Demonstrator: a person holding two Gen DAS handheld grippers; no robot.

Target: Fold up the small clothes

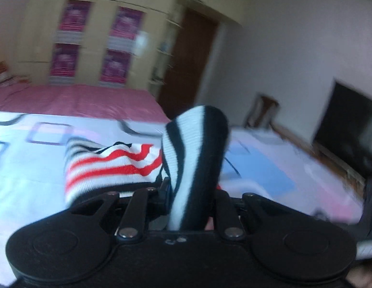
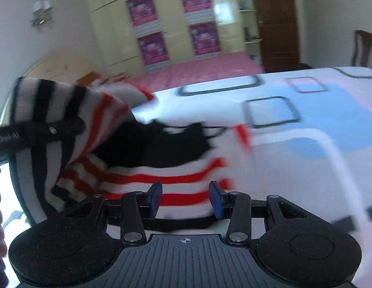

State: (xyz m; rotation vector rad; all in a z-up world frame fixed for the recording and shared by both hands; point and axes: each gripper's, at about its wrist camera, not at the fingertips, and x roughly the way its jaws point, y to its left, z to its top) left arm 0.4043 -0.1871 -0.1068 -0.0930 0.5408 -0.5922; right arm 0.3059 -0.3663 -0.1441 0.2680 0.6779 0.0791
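Note:
A small striped garment (image 2: 162, 168), white with red and black stripes and a black panel, lies partly on the patterned bed sheet (image 2: 306, 120). My left gripper (image 1: 188, 187) is shut on a black-and-white striped part of the garment (image 1: 195, 158) and holds it raised; the rest of it hangs off to the left. In the right wrist view the left gripper (image 2: 53, 129) shows at the left, lifting that end. My right gripper (image 2: 184, 199) is open, its blue pads (image 2: 216, 199) just above the garment's near edge, holding nothing.
The bed has a white sheet with blue and pink blocks (image 1: 258, 168). Behind it are a pink bed cover (image 1: 77, 98), a cream wardrobe with purple posters (image 2: 176, 24), a brown door (image 1: 186, 60), a chair (image 2: 363, 48) and a dark TV (image 1: 349, 124).

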